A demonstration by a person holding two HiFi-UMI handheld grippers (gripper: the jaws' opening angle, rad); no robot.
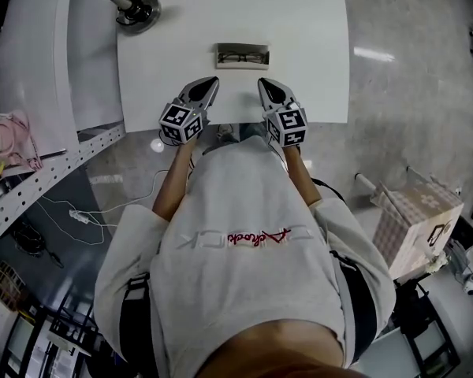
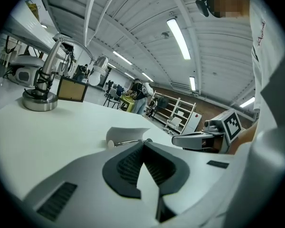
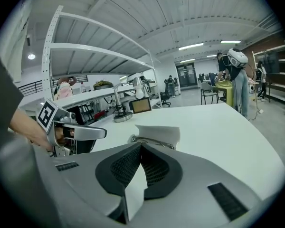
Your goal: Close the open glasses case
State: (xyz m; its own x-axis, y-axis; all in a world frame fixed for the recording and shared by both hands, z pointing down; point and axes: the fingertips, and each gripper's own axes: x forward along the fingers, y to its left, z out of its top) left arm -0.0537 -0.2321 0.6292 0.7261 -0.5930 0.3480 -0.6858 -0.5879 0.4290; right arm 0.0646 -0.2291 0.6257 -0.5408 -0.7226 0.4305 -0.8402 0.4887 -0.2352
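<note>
Both grippers are held low over the near edge of the white table (image 1: 299, 22), side by side, and their tips are turned slightly toward each other. The left gripper (image 1: 211, 81) is carried on a bare forearm that is stretched forward from a grey sweatshirt sleeve (image 1: 130, 235); the right gripper (image 1: 263, 82) is carried in the same way on the other side. A cube with black and white square markers is seen on each of them, at the near end.

In the left gripper view, the jaws of the left gripper (image 2: 143, 144) are pressed together at the tips, and nothing is held between them. The same is seen in the right gripper view: the tips of the right gripper (image 3: 140, 145) are joined and no thing is between them. The jaw pads are dark and finely ribbed, and the bodies are smooth grey plastic.

The glasses case (image 1: 243, 64) lies open on the table, just beyond the two grippers and between their lines, apart from both. It is long, with a pale lid raised at the far side. Thin dark-framed glasses (image 1: 241, 54) are laid inside it.

At the far left of the table, a round metal base with a shiny post (image 1: 138, 8) is placed.
</note>
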